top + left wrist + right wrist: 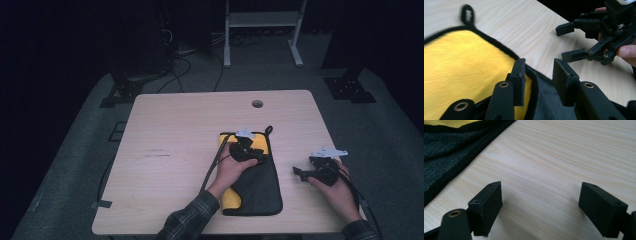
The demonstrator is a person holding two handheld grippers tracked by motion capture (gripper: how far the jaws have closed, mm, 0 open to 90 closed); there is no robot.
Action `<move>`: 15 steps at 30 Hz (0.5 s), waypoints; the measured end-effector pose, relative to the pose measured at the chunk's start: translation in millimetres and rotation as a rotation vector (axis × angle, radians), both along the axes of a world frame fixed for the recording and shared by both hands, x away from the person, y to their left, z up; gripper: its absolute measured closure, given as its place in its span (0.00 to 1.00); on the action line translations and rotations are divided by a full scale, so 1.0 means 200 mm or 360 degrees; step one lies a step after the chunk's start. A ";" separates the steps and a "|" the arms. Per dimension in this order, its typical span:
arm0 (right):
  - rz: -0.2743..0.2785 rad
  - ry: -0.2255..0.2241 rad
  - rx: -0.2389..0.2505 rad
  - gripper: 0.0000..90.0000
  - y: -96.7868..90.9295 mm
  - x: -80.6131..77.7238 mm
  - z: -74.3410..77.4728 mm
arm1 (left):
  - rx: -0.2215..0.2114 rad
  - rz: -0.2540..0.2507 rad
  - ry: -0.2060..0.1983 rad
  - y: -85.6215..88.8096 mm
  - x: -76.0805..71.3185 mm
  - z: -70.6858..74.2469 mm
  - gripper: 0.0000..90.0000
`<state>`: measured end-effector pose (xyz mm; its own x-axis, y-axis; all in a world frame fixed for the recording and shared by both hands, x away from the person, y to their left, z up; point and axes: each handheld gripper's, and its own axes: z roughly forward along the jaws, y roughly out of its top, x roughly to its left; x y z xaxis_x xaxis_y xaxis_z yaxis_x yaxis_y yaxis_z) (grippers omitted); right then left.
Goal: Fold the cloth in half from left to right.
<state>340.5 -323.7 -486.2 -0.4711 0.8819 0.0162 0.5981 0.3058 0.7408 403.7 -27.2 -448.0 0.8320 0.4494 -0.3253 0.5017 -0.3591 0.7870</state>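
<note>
Fingers first: on our left gripper the jaws stand a little apart with nothing pinched, and we see the black-bound edge of the cloth running under the gap between the pads. The cloth's yellow face spreads out from the left-hand finger in the left gripper view, its dark grey fold lies under and behind the other finger, and its hanging loop sits well ahead, at the far corner.

From the high view the cloth lies flat on the table with its long axis running from us toward the far edge, the dark layer folded over most of the yellow. Our left gripper hovers over its far end.

Our right gripper has its jaws spread wide over bare wood, gripping nothing; the cloth's dark edge lies off beyond its left-hand finger, near but apart. We judge the left hand the nearer one for the next pinch on that bound edge.
</note>
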 end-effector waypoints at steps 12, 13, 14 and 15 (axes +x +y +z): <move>0.0000 0.0000 0.0000 0.20 0.00 0.00 0.00 | 0.0153 0.0182 -0.0109 0.35 -0.03 0.05 0.51; 0.0000 0.0000 0.0000 0.20 0.00 0.00 0.00 | 0.0170 0.0200 -0.0120 0.38 -0.03 0.05 0.49; -0.0001 0.0000 -0.0001 0.20 0.00 0.00 0.00 | 0.0183 0.0217 -0.0125 0.40 -0.04 0.04 0.48; -0.0001 0.0000 -0.0001 0.20 0.00 0.00 0.00 | 0.0198 0.0234 -0.0131 0.43 -0.04 0.04 0.47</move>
<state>340.3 -323.6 -486.2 -0.4703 0.8824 0.0158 0.5982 0.3056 0.7408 395.1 59.0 -440.4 0.7762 0.6002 -0.1932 0.4915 -0.3839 0.7817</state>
